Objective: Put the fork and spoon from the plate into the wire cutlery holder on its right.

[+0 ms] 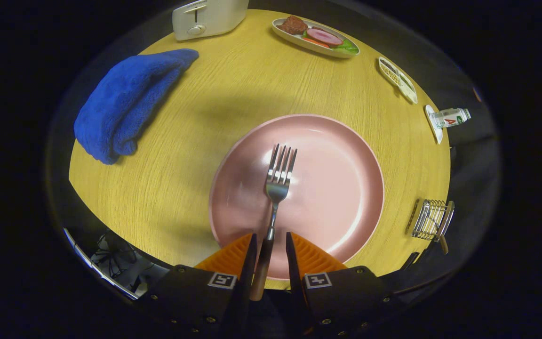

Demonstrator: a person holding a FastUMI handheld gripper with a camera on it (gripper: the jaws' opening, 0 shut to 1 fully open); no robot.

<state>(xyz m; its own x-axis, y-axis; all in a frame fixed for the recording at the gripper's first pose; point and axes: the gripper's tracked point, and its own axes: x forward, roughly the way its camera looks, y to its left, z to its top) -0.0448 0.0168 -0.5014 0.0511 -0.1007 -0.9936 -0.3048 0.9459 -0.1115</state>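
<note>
1. I'm looking down on a round wooden table (233, 94) with dark surroundings past its edge.
2. My gripper (270, 247) points forward over the near rim of a pink plate (337, 188). The jaws stand narrowly apart, and the fork (276, 188) has its handle running back between them. One finger seems to touch the handle; there is a slight gap at the other, so I can't tell whether the grip is firm.
3. The fork's tines reach ahead of the jaws to about the plate's middle.
4. The wire cutlery holder (433, 220) stands to the right of the jaws, at the table's edge, well apart from the plate. A handle pokes out of it.
5. Far ahead to the left lies a blue towel (125, 103), and beyond it a white toaster (207, 16).
6. Far ahead to the right sit a dish of food (315, 37), a small dish (398, 79) and a little bottle (450, 117).
</note>
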